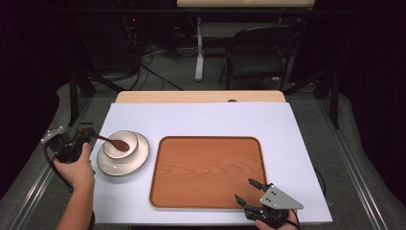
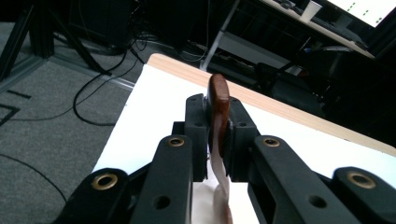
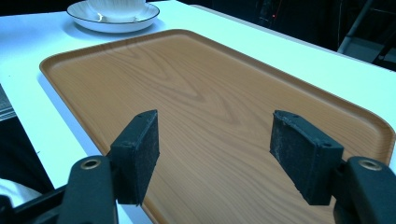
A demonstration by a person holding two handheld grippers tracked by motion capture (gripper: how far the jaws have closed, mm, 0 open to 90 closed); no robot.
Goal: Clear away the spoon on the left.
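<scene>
I am looking down on a white-covered bench (image 1: pixel 206 120) with a wooden tray (image 1: pixel 207 171) lying empty near its middle, toward the near edge. Near the left edge a small white bowl (image 1: pixel 119 143) is sitting on a white plate (image 1: pixel 123 154), both apart from the tray. My left tool (image 1: pixel 79 139) is gripping the handle of a dark wooden spoon (image 1: pixel 112 141); in the high view the spoon's head is lying in or just over the bowl, and I cannot tell whether it is touching. In the left gripper view the spoon (image 2: pixel 218 105) is sitting on edge between the two black pads (image 2: pixel 196 135), which are pressing on it from both sides, so the jaws are nearly closed on the handle. My right tool (image 1: pixel 256 199) is waiting at the near right corner of the tray, its jaws standing wide apart with nothing between them; in the right gripper view the pads (image 3: pixel 140 151) are framing bare tray (image 3: pixel 210 107) wood, with the bowl and plate (image 3: pixel 114 18) well beyond. I am judging the job as barely begun: the spoon is grasped, but nothing is on the tray yet. If the tray is the goal, the spoon, bowl and plate are all waiting to be carried across.
</scene>
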